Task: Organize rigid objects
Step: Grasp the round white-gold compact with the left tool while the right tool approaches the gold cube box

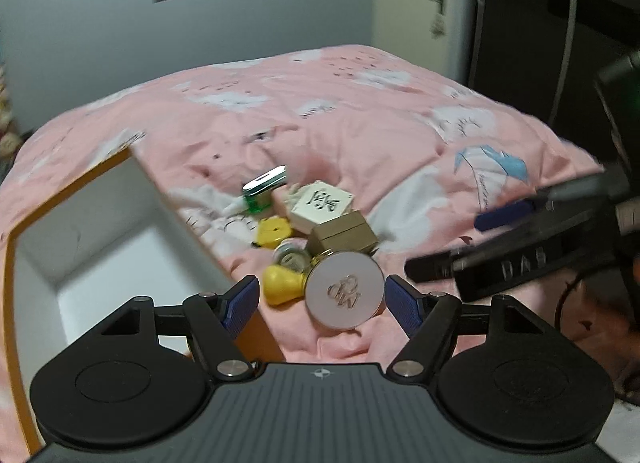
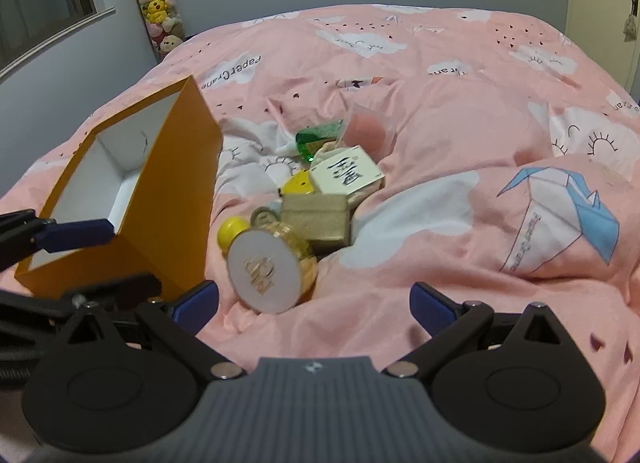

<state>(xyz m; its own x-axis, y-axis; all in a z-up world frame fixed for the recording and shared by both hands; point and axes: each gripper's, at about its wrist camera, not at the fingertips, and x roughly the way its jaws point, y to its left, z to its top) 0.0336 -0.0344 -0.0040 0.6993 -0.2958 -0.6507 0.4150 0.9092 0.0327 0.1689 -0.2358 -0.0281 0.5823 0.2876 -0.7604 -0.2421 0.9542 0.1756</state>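
**Both grippers open over a pile of small items beside an orange box**

The round compact (image 1: 345,295) with a pinkish-white lid and gold monogram sits at the near end of the pile on the pink duvet (image 1: 360,123), tilted up on edge, leaning on the items behind it. Left gripper (image 1: 320,303) has its jaws spread wide either side of the compact, blue pads clear of it, nothing gripped. Just left of the compact lies a yellow bulb-shaped object (image 1: 282,283); behind it a small round silver piece (image 1: 290,257). A tan cardboard-coloured box (image 1: 344,237) touches the compact's far side. Further back: a cream box with black calligraphy (image 1: 322,205), a yellow round item (image 1: 274,231), a green bottle with a metallic top (image 1: 262,189).

Left of the pile stands the open orange box (image 1: 132,231), white inside, empty as far as visible, its right wall near the pile.

Right gripper (image 2: 314,307) is also released, jaws wide, holding nothing, hovering over bare duvet near the compact (image 2: 264,273). In the right wrist view the orange box (image 2: 176,191) sits left, and a clear pouch with something pink (image 2: 370,129) lies at the pile's far end. Plush toys (image 2: 158,3) stack in the far left corner.
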